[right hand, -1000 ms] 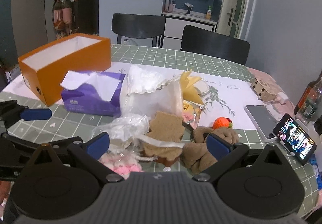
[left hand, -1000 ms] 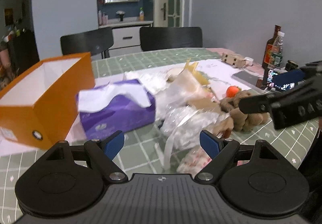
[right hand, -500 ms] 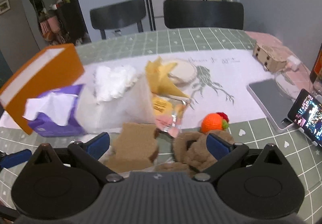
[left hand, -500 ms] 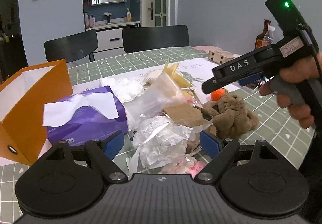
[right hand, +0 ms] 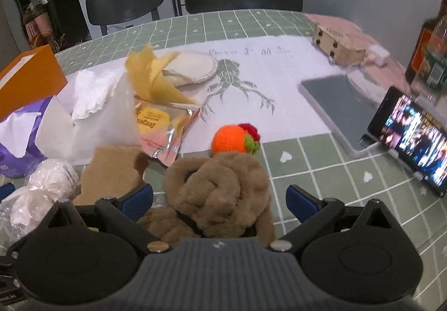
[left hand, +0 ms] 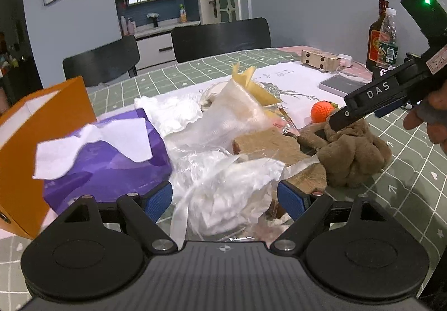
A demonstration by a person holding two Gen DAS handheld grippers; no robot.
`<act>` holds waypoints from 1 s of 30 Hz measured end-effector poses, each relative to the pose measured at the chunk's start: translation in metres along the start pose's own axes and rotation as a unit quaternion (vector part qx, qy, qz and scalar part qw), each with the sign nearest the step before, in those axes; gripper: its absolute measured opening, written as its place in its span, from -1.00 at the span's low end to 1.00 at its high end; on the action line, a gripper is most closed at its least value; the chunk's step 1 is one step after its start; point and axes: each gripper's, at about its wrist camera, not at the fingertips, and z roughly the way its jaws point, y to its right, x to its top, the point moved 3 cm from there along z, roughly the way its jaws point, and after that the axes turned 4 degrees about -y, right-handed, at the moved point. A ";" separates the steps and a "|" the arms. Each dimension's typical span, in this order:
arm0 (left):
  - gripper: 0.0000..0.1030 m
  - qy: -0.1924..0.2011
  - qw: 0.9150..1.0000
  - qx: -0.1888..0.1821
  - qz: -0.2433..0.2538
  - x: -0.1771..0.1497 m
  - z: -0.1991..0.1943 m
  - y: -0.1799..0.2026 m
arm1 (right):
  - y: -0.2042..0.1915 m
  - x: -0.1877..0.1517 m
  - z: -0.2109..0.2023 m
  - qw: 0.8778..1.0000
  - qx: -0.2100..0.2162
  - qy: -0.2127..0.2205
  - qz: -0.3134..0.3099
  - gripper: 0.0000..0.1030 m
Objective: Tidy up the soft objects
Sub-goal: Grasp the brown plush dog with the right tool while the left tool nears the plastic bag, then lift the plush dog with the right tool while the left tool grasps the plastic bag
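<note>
A pile of soft things lies on the green checked table. My right gripper (right hand: 219, 198) is open, its jaws on either side of a brown plush toy (right hand: 220, 193); the toy also shows in the left wrist view (left hand: 354, 154). An orange crocheted ball (right hand: 233, 139) lies just beyond it. My left gripper (left hand: 225, 198) is open around a crumpled clear plastic bag of white stuff (left hand: 223, 185). A purple tissue box (left hand: 109, 160) and an open orange box (left hand: 42, 140) stand to the left. A brown sponge piece (right hand: 111, 174) lies between the grippers.
A white paper bag (left hand: 232, 118), yellow paper (right hand: 151, 76) and a foil packet (right hand: 164, 126) lie in the pile. A phone on a stand (right hand: 410, 138), a grey tablet (right hand: 335, 98), bottles (left hand: 382, 37) and a small wooden box (right hand: 338, 45) are at the right. Two black chairs stand behind.
My right gripper has moved down and forward so its jaws now flank the brown plush toy. My left gripper has moved closer to the plastic bag.
</note>
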 end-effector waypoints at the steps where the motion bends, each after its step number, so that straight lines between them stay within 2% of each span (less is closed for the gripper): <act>1: 0.93 -0.002 1.000 -0.002 -0.002 0.000 0.002 -0.001 | -0.001 0.001 0.002 1.000 0.004 -0.001 0.003 0.77; 4: 0.93 -0.008 1.000 -0.002 -0.008 -0.002 0.005 -0.001 | -0.005 -0.001 0.009 1.000 0.010 -0.013 0.004 0.65; 9: 0.93 -0.007 1.000 -0.005 -0.022 -0.001 0.010 -0.001 | -0.008 -0.007 0.016 1.000 0.001 -0.025 -0.003 0.66; 13: 0.93 -0.003 1.000 0.012 -0.020 0.000 0.011 0.007 | -0.008 -0.009 0.021 0.999 -0.003 -0.032 -0.004 0.72; 21: 0.93 0.011 0.999 0.031 -0.038 0.000 0.009 0.010 | -0.007 -0.009 0.024 0.999 0.000 -0.039 -0.001 0.73; 23: 0.93 0.025 0.998 0.041 -0.038 0.001 0.004 0.013 | -0.008 -0.009 0.024 0.999 -0.001 -0.038 -0.002 0.73; 27: 0.92 0.028 0.997 0.031 -0.070 0.003 0.004 0.009 | -0.008 -0.009 0.024 0.999 -0.002 -0.038 -0.003 0.73; 30: 0.58 0.010 0.996 0.016 -0.090 0.002 0.010 0.000 | -0.008 -0.009 0.024 0.999 -0.001 -0.039 -0.003 0.73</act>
